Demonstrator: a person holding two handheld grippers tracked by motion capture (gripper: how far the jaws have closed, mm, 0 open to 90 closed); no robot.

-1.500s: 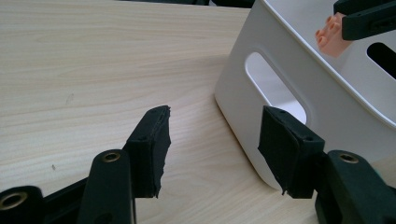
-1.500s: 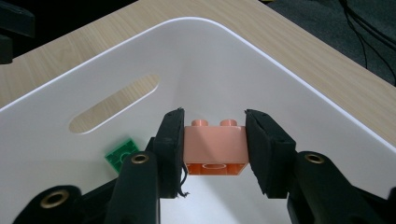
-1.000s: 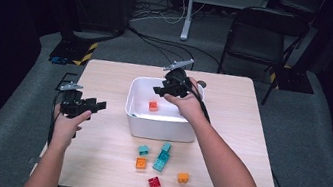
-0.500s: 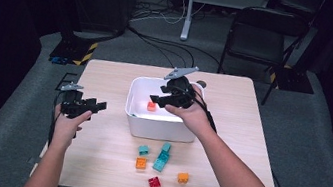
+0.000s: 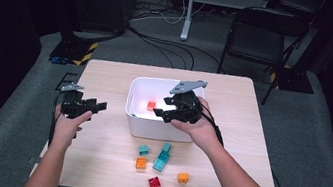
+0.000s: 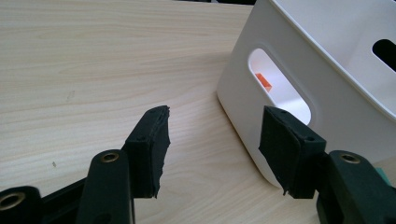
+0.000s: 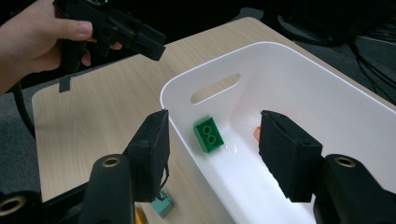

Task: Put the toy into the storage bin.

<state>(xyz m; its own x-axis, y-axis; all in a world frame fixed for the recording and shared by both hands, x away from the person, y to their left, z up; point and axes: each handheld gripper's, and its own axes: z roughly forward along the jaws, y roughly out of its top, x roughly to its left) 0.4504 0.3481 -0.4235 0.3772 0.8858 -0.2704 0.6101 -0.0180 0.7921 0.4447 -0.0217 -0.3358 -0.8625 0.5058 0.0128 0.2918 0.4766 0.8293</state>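
Your right hand-held gripper (image 5: 166,107) hangs released over the white bin (image 5: 136,119), jaws having just opened, nothing between them; the green brick (image 7: 208,134) lies inside. Your left hand-held gripper (image 5: 99,106) waits released by the tabletop's (image 5: 100,149) left edge.

Seven bricks (image 5: 159,163), one bin (image 5: 149,127)

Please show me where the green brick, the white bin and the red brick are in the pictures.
green brick (image 7: 208,134), right gripper view, on its studded top.
white bin (image 5: 149,127), high view, on its near outer wall.
red brick (image 5: 154,183), high view, on its top face.
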